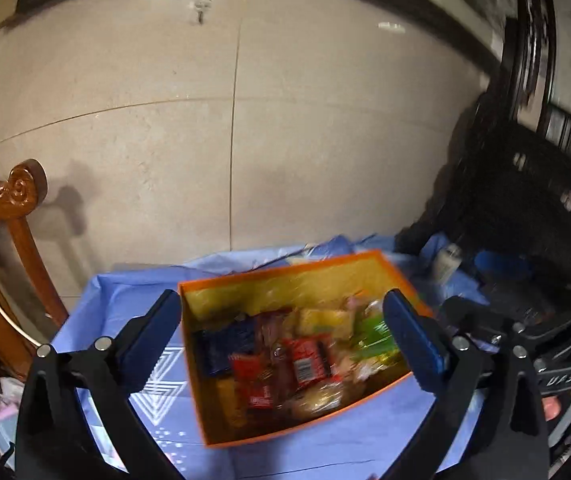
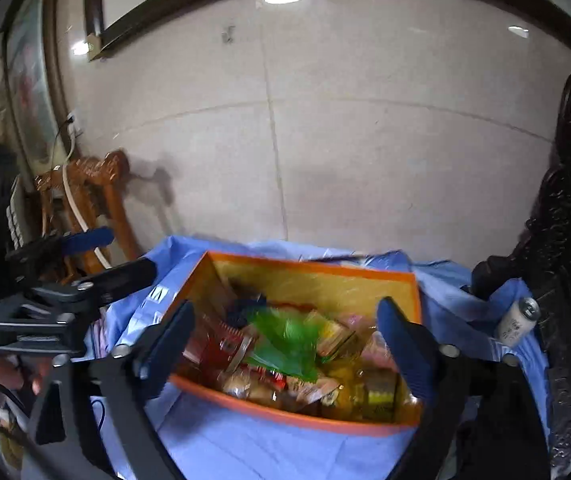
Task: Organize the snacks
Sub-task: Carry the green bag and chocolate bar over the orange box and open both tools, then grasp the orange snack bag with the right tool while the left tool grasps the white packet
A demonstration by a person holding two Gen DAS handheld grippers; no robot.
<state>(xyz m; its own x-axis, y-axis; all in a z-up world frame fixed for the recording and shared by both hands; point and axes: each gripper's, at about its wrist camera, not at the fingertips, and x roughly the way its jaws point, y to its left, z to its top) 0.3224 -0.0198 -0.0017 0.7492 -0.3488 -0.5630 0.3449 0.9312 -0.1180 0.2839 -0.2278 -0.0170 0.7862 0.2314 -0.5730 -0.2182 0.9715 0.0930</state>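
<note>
Orange cardboard makes up the box (image 1: 365, 264) that serves as landmark here: it sits on the blue-covered tabletop (image 1: 117, 292) and holds all the snacks (image 1: 285, 364) I can see, a loose heap of red, dark blue, yellow and green packets. Nothing edible seems to lie on the cloth around the box, so the gathering looks done as far as the frames show; tidying the jumble inside may remain. Both tools hang above the near side of the box, empty, with jaws spread wide: the left hand-held gripper (image 1: 285, 340) and the right hand-held gripper (image 2: 285, 344). The left wrist view alone shows the red packets clearly, plus the white triangle print on the cloth left of the box. The right wrist view shows more clearly a small pale can (image 2: 517, 320) standing right of the box, and a green wrapper (image 2: 285, 344) on top of the heap
</note>
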